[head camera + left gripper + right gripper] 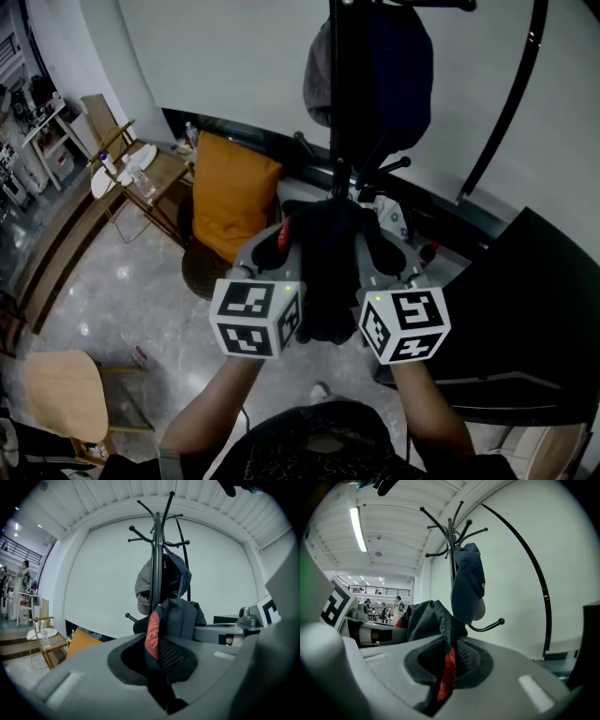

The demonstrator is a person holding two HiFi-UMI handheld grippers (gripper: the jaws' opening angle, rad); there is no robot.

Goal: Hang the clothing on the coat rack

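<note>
Jaws of the left gripper (pixel 159 665) and right gripper (pixel 446 667) are both closed tight on one dark garment (pixel 328 262) with red mesh lining, bunched between them; just beyond rises the black coat rack (pixel 342 112), a navy cap (pixel 398 66) hanging on it; white wall (pixel 216 56) behind.

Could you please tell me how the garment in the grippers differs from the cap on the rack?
The garment is black with red mesh trim; the cap is navy. The garment is held by the left gripper and right gripper, not yet hung; the cap hangs on the coat rack. Both are dark fabric.
</note>
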